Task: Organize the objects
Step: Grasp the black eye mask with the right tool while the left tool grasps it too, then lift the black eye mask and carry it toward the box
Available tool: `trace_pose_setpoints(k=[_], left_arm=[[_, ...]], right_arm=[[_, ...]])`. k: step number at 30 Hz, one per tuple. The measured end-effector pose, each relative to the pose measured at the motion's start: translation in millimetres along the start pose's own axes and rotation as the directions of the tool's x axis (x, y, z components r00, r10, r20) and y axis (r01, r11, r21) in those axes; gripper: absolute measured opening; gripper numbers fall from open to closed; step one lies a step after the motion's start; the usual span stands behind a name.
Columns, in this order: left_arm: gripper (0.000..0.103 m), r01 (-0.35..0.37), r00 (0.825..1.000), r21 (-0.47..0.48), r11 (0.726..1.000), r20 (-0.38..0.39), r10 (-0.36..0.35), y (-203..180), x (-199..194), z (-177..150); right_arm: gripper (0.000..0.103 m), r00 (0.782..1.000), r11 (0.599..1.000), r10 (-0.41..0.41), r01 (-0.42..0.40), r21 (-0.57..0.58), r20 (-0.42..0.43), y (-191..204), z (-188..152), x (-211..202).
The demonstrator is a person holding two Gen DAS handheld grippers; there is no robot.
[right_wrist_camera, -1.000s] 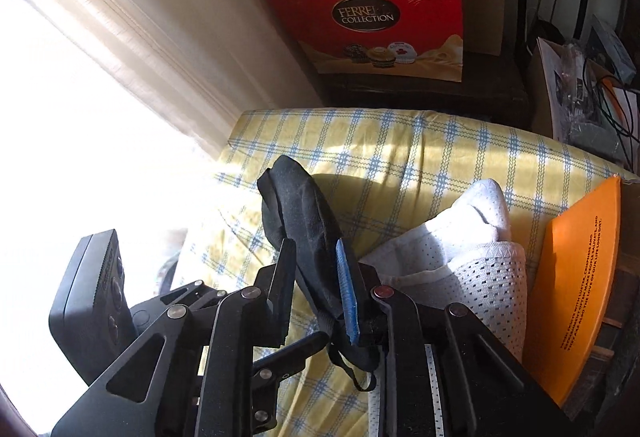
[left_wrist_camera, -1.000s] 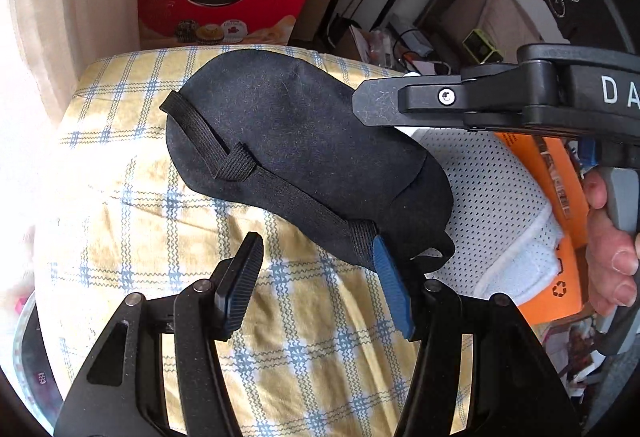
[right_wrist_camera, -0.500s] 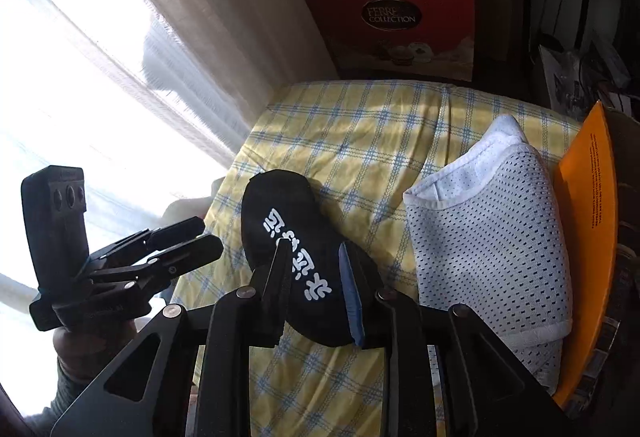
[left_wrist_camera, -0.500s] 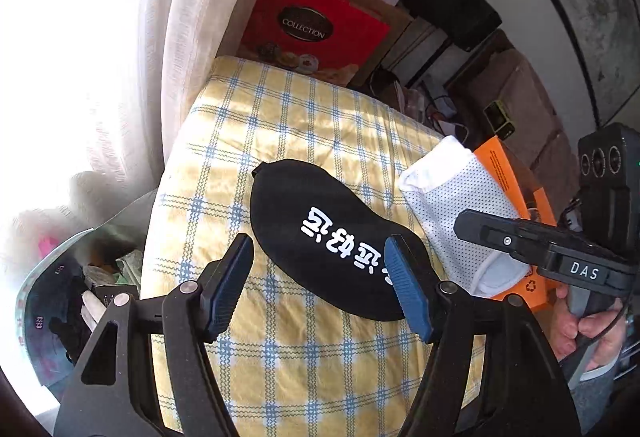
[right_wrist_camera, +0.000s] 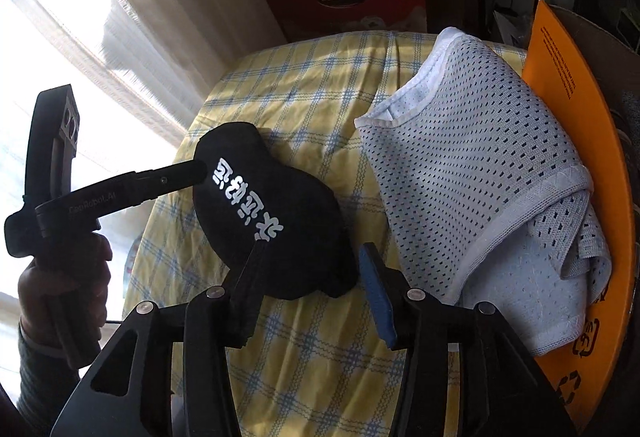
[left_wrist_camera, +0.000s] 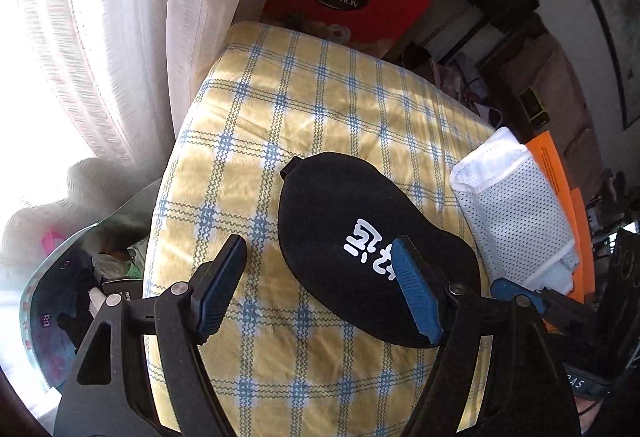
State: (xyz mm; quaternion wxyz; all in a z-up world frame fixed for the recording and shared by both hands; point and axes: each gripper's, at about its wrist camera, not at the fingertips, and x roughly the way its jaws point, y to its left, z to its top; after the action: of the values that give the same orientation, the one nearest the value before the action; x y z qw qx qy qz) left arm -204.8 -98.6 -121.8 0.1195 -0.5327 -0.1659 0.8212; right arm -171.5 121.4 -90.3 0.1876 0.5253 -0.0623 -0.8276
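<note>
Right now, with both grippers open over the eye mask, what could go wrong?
The black eye mask lies free on the checked cushion. The left gripper and right gripper crowd its near end; closing either might pinch the cushion cover too. A sideways push could shove the mask against the white mesh garment.

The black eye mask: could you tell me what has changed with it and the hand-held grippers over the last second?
The black eye mask was flipped from strap side up to printed side up and now lies flat on the checked cloth. The right hand-held gripper, shut on it before, has opened and let go. The left hand-held gripper stayed open. The white mesh garment stayed put.
</note>
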Motion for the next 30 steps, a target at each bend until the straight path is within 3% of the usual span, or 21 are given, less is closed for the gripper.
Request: trace_pose_setpoints(k=[7,9,14,18,30], left_arm=[[0.067,-0.033,0.999,0.019,0.999,0.024,0.033,-7.8,8.3,4.2],[0.054,-0.048,0.998,0.027,0.998,0.033,0.047,-10.3,7.9,4.1],[0.03,-0.104,0.994,0.084,0.991,0.043,0.101,-18.1,10.5,0.6],[0.008,-0.11,0.991,0.065,0.992,0.081,0.105,-13.1,-1.2,-1.7],[0.004,0.031,0.989,0.049,0.998,0.144,-0.038,-23.4,-52.6,-10.3]], right_arm=[[0.047,0.999,0.999,-0.036,0.036,0.008,0.015,2.4,-6.3,11.7],[0.032,1.0,1.0,-0.024,0.024,0.014,0.013,4.9,-6.5,15.8],[0.023,0.996,0.997,-0.079,0.078,0.018,0.043,10.7,-9.2,16.8],[0.013,0.994,0.997,-0.075,0.072,0.042,0.085,7.7,-13.1,7.9],[0.007,0.986,0.998,-0.034,0.025,0.053,0.162,13.1,-16.2,-23.6]])
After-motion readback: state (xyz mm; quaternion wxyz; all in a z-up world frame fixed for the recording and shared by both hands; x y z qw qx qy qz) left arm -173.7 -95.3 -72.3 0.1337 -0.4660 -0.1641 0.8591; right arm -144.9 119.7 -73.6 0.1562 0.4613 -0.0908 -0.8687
